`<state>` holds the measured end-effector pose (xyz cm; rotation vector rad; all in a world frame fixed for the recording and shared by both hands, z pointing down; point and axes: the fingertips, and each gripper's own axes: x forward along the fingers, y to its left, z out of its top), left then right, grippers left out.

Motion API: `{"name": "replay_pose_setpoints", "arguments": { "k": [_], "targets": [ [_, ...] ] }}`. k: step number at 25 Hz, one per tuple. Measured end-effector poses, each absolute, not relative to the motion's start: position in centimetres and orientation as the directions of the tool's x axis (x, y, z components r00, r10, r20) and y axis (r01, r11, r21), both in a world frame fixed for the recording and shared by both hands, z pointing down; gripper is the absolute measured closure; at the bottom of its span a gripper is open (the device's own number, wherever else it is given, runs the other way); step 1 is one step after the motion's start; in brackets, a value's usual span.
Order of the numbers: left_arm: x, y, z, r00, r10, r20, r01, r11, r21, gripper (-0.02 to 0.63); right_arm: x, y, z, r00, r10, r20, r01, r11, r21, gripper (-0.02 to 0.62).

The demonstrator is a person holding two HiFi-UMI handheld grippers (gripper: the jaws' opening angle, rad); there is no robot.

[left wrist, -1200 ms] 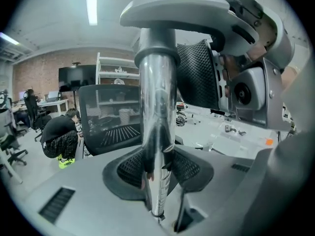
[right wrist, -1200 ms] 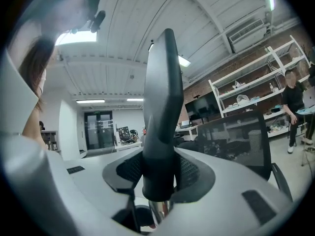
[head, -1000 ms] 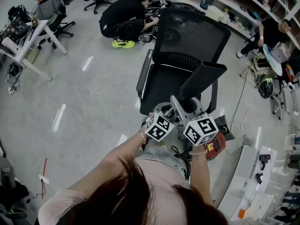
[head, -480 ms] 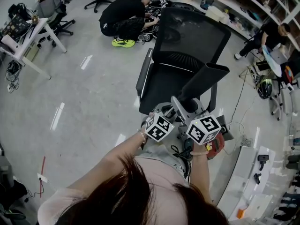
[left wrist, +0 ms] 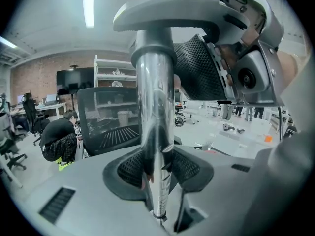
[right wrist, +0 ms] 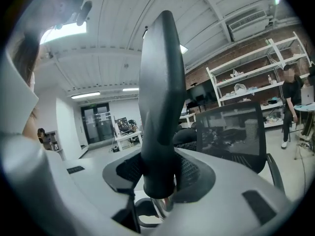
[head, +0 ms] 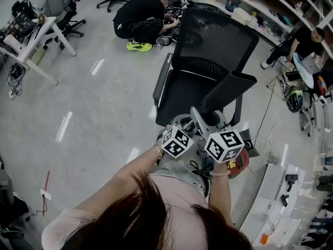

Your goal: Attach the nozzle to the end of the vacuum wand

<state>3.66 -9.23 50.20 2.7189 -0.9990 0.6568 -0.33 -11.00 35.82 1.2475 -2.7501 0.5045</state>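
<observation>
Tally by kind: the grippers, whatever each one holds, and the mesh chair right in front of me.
grippers: 2 (left gripper, right gripper)
vacuum wand: 1, in the left gripper
nozzle: 1, in the right gripper
mesh office chair: 1
total: 5

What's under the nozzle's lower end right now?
A shiny stub of the wand shows directly below the collar of the nozzle. Whether its tip sits inside the collar cannot be seen: the collar's rim covers it.
</observation>
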Motion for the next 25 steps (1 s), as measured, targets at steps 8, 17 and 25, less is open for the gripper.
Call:
{"name": "replay_pose_setpoints", "arguments": {
  "k": [8, 17, 25],
  "targets": [
    [3.7, -8.3, 50.1, 0.713, -0.545, 0.442, -0.620, -0.784, 0.033, 0.456, -0.9, -9.6, 36.2, -0.769, -0.576, 0.277, -0.637, 0.727, -0.257, 0.417],
    [3.6, -8.4, 49.9, 0.700, -0.558, 0.446, -0.632, -0.774, 0.023, 0.457, -0.9, -9.5, 36.4, -0.756, -0.592, 0.280, -0.652, 0.718, -0.242, 0.417],
    [3.5, -8.6, 50.1, 0.674, -0.580, 0.457, -0.647, -0.762, -0.013, 0.459, -1.0, -9.9, 36.6, -0.688, -0.661, 0.299, -0.724, 0.649, -0.232, 0.417]
  ]
}}
